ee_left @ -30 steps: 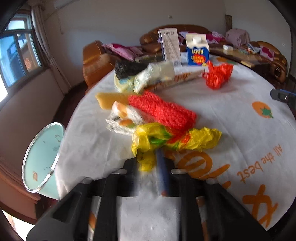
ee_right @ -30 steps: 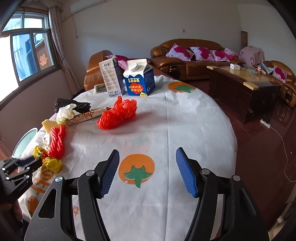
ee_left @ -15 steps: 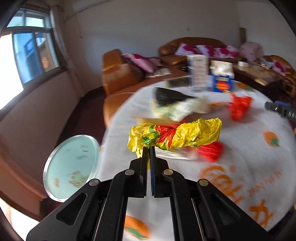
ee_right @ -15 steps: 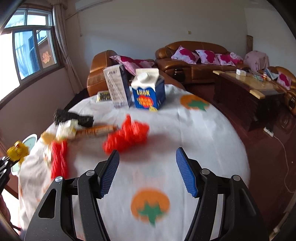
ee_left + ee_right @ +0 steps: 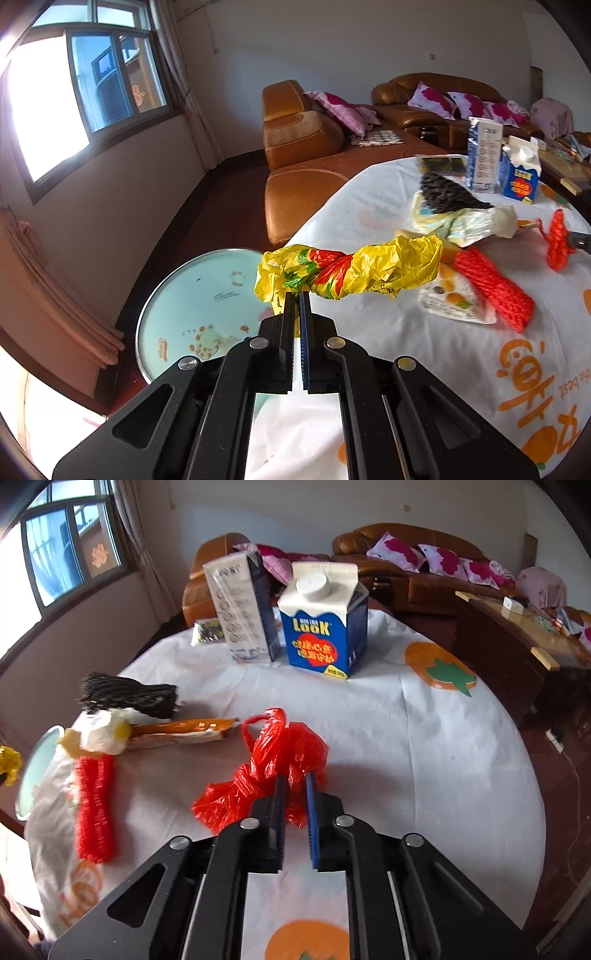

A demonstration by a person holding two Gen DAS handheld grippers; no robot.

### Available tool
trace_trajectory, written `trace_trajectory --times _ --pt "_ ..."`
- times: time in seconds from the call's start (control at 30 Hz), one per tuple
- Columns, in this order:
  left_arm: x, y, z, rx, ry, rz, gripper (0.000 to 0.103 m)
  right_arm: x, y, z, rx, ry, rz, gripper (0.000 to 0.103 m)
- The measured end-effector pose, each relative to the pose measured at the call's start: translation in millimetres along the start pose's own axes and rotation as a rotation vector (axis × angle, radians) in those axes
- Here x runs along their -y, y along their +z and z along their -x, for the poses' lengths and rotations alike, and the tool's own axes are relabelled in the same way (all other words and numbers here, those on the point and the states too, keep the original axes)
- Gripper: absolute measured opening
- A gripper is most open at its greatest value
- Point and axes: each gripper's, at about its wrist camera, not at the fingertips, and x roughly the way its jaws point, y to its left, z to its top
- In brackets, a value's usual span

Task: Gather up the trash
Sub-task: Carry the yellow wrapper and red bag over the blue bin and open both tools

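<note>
A crumpled yellow plastic bag (image 5: 369, 269) with red and green print hangs from my left gripper (image 5: 297, 295), which is shut on its left end, above the table's edge beside the round teal bin (image 5: 207, 306). On the white tablecloth lies a red plastic bag (image 5: 280, 753). My right gripper (image 5: 295, 779) is closing on it, and the pads press its near side. In the right wrist view the yellow bag (image 5: 9, 760) shows at the far left edge, next to the bin (image 5: 33, 771).
More trash lies on the round table (image 5: 424, 738): a red foam net (image 5: 94, 808), a black net (image 5: 129, 698), an orange wrapper (image 5: 184, 727), a snack packet (image 5: 454, 299). A blue milk carton (image 5: 325, 627) and a white box (image 5: 240, 605) stand at the back. Brown sofas lie beyond.
My left gripper closed on the yellow bag, lifted it and carried it left toward the bin. My right gripper moved forward to the red bag and closed on it.
</note>
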Motion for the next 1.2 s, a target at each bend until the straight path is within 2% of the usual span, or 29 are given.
trace_trajectory --times 0.2,0.43,0.67,0.93,1.2 --pt "-24.1 2.3 4.1 0.003 0.052 0.031 0.002 -19.3 5.4 42.8 0.11 0.042 -0.016 0.006" --pt "-55.6 2.1 6.1 -0.006 0.15 0.057 0.002 -72.2 27.9 69.5 0.2 0.131 0.037 0.006" --pt "-85.7 2.3 -0.8 -0.018 0.237 0.076 0.002 -126.7 45.4 59.4 0.218 0.191 0.091 0.006" --pt "-108.2 0.1 -13.7 -0.041 0.299 0.096 0.002 -181.3 58.2 43.2 0.219 0.242 0.145 0.006" --pt "-131.3 2.2 -18.8 -0.043 0.389 0.101 0.002 -224.9 66.3 24.4 0.223 0.288 0.188 0.006"
